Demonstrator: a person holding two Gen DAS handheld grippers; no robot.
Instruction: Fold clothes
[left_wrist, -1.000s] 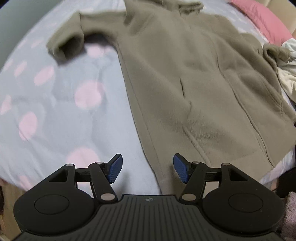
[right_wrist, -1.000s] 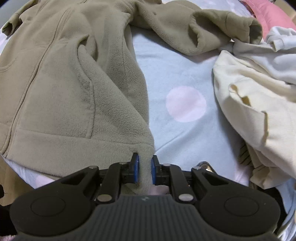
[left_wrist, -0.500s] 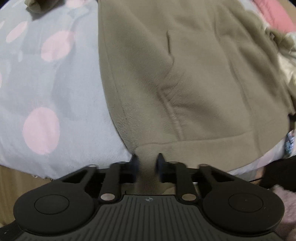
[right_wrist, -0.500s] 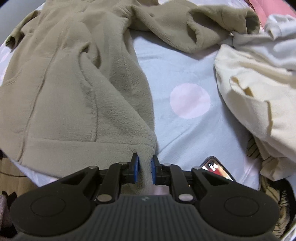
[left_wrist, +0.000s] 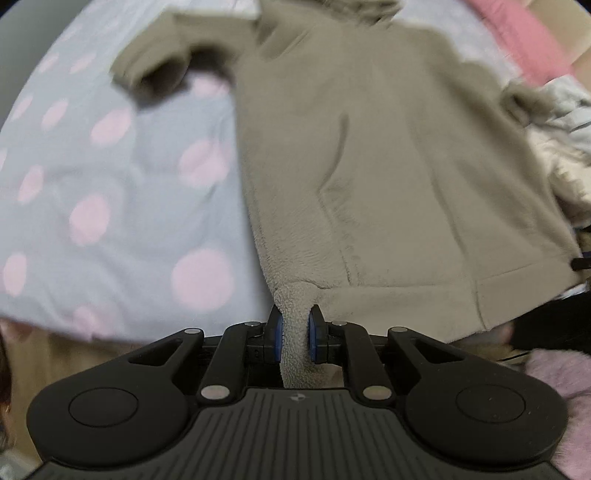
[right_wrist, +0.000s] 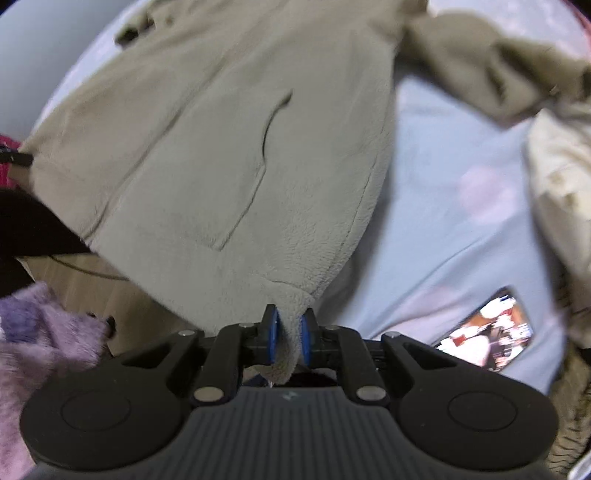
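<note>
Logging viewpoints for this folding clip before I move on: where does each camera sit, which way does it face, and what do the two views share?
Left wrist: on the left gripper, looking steeply down its fingers at the fleece jacket and the spotted bedsheet; only the gripper shows, shut on the jacket's hem.
Right wrist: on the right gripper, looking steeply down at the jacket, a phone and a cream garment; only its gripper shows, shut on the hem.
Shared: the same jacket and bedsheet.
</note>
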